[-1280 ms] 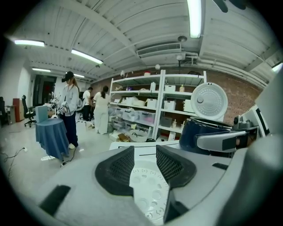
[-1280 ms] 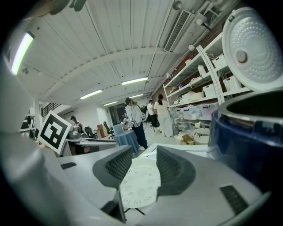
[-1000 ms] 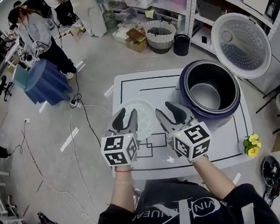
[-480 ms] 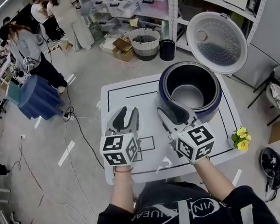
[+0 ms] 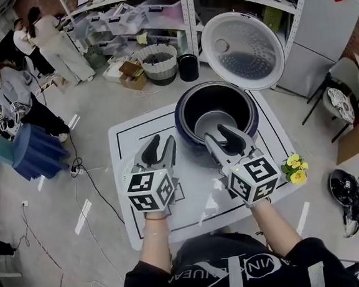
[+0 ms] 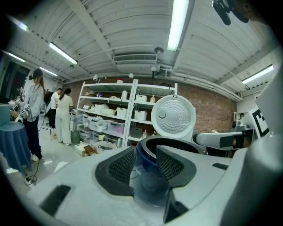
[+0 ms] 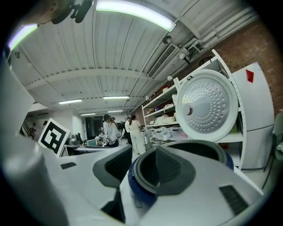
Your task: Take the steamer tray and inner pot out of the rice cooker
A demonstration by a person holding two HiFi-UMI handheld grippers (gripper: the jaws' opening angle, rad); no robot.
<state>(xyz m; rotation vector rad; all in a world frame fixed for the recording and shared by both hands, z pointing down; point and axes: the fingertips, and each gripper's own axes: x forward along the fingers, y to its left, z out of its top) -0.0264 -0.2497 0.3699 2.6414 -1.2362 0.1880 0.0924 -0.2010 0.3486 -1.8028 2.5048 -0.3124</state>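
Observation:
The dark blue rice cooker (image 5: pixel 187 129) stands on the white table (image 5: pixel 130 150) with its round lid (image 5: pixel 243 50) raised behind it. The silver inner pot (image 5: pixel 218 119) sits inside. My left gripper (image 5: pixel 159 146) hovers open just left of the cooker's near side, and the cooker wall (image 6: pixel 146 156) shows between its jaws. My right gripper (image 5: pixel 219 133) is open over the cooker's near rim (image 7: pixel 199 150), which lies straight ahead of its jaws. Neither gripper holds anything. No steamer tray can be made out.
Yellow flowers (image 5: pixel 296 168) sit at the table's right edge. Behind the table are shelves, a white basket (image 5: pixel 160 60) and a black bin (image 5: pixel 188 67). People stand at the far left by a blue covered stand (image 5: pixel 27 153). Cables run over the floor.
Both grippers have moved forward and a little up toward the cooker. The white perforated steamer tray that lay on the table under the left gripper is out of sight.

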